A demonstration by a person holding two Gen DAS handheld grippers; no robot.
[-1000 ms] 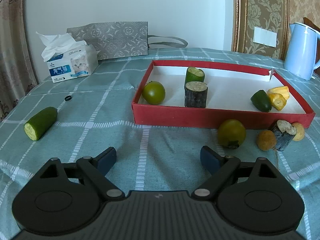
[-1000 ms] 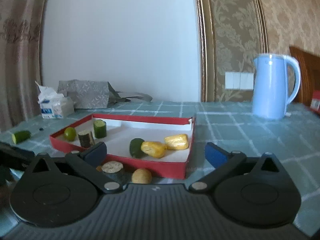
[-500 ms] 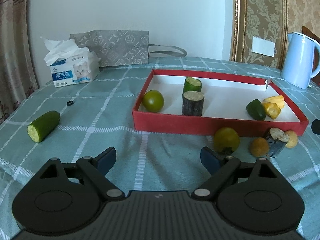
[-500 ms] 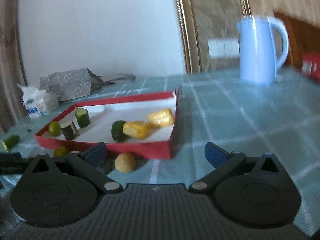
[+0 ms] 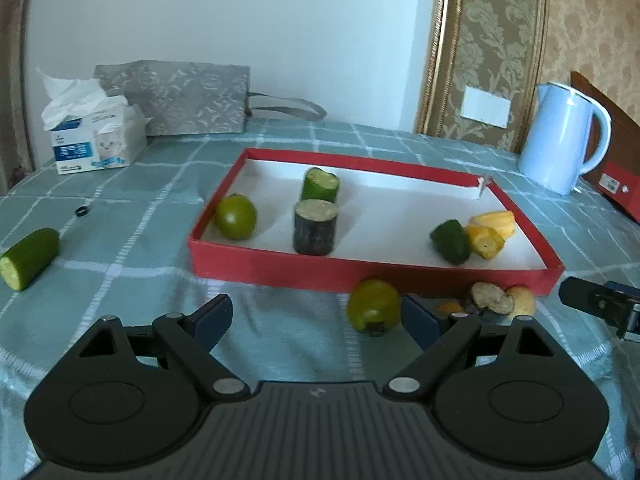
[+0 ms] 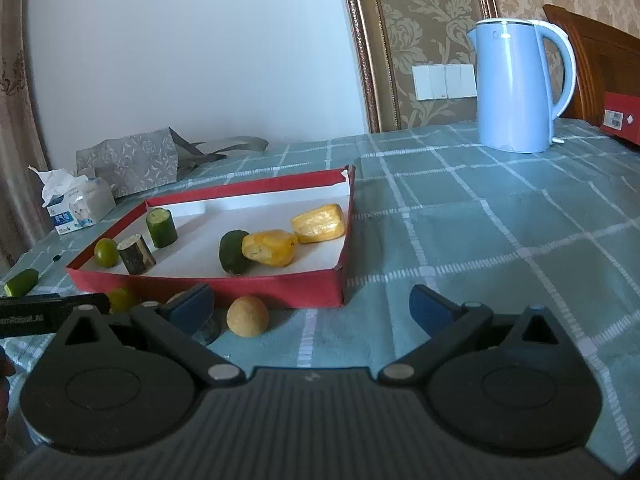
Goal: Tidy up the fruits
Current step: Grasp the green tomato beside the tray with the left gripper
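Note:
A red tray (image 5: 372,271) (image 6: 280,289) with a white floor holds a green round fruit (image 5: 235,217), a cucumber stub (image 5: 320,185), a dark log piece (image 5: 316,227), a dark green fruit (image 5: 450,241) and two yellow pieces (image 6: 269,248). In front of the tray lie a green fruit (image 5: 373,306), a tan ball (image 6: 247,316) and a dark stub (image 5: 488,298). A cucumber piece (image 5: 29,257) lies far left. My left gripper (image 5: 316,316) is open just short of the green fruit. My right gripper (image 6: 310,306) is open beside the tan ball.
A blue kettle (image 6: 520,84) stands at the back right. A tissue box (image 5: 96,140) and a grey bag (image 5: 180,98) stand at the back left. A small black ring (image 5: 81,211) lies on the checked tablecloth. A red box (image 5: 620,192) sits at the far right.
The left gripper has moved closer to the tray and the loose green fruit. The right gripper has swung and steadied, now nearer the tan ball. Both stay open.

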